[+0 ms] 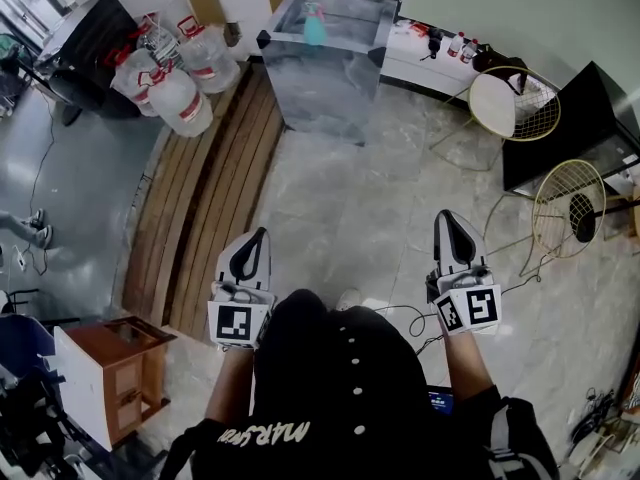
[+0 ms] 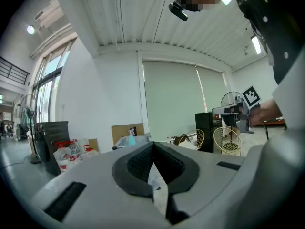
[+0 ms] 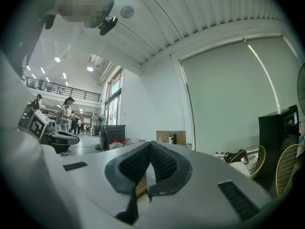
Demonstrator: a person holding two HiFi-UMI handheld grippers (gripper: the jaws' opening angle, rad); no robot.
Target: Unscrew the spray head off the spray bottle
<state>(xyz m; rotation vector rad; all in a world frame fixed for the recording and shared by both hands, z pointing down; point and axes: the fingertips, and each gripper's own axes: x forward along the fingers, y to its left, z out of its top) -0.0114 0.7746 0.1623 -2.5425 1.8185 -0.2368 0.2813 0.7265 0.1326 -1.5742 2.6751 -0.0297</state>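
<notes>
A teal spray bottle [image 1: 314, 26] stands on a shiny metal table [image 1: 330, 78] far ahead of me across the room. The left gripper view shows it small, as the spray bottle [image 2: 132, 137] beyond the jaws. My left gripper [image 1: 261, 234] is held close to my body at waist height, shut with nothing in it. My right gripper [image 1: 445, 216] is level with it on the other side, also shut and empty. Both point forward toward the table, far short of it.
Large water jugs [image 1: 175, 78] sit by the left wall next to wooden floor planks [image 1: 210, 198]. Wire chairs [image 1: 565, 206] and a black cabinet [image 1: 570, 118] stand at the right. A small wooden cabinet [image 1: 115, 368] is near my left. Marble floor lies between me and the table. People stand far off in the right gripper view.
</notes>
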